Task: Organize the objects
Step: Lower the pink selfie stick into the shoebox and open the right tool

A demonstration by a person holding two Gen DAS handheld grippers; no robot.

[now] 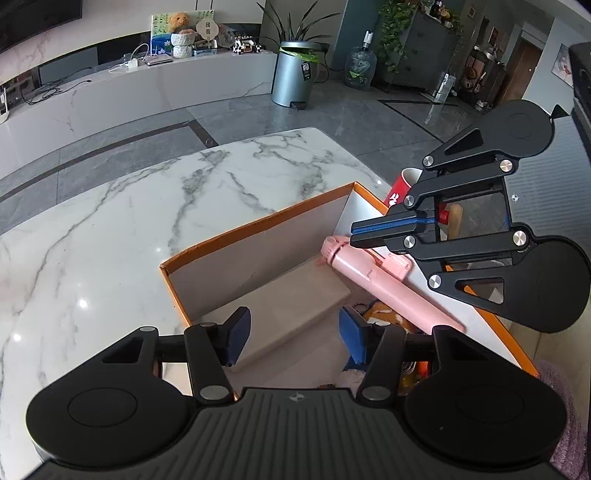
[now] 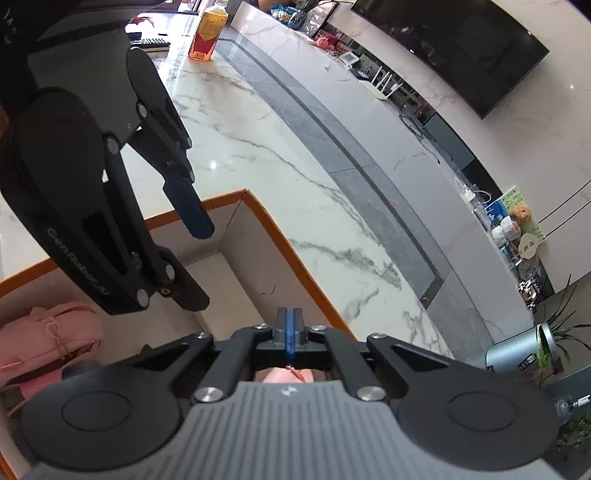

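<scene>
An orange-rimmed cardboard box [image 1: 258, 225] with a pale inside stands on the white marble table [image 1: 129, 221]. A pink folded tool [image 1: 388, 284] lies slanted in the box against its right wall. My left gripper [image 1: 291, 336] is open and empty, low over the box's near part. My right gripper [image 1: 360, 234] is shut with nothing between its pads, just above the pink tool's upper end. In the right wrist view the right gripper [image 2: 290, 328] is shut over the box [image 2: 288, 240], and the left gripper [image 2: 192, 236] hangs into it. A pink pouch [image 2: 48, 339] lies at the left.
A red mug [image 1: 400, 190] stands behind the box's right wall. Small mixed items [image 1: 384, 317] lie in the box's near right part. A bottle of amber drink [image 2: 208, 31] stands at the table's far end. A silver bin [image 1: 293, 74] stands on the floor beyond.
</scene>
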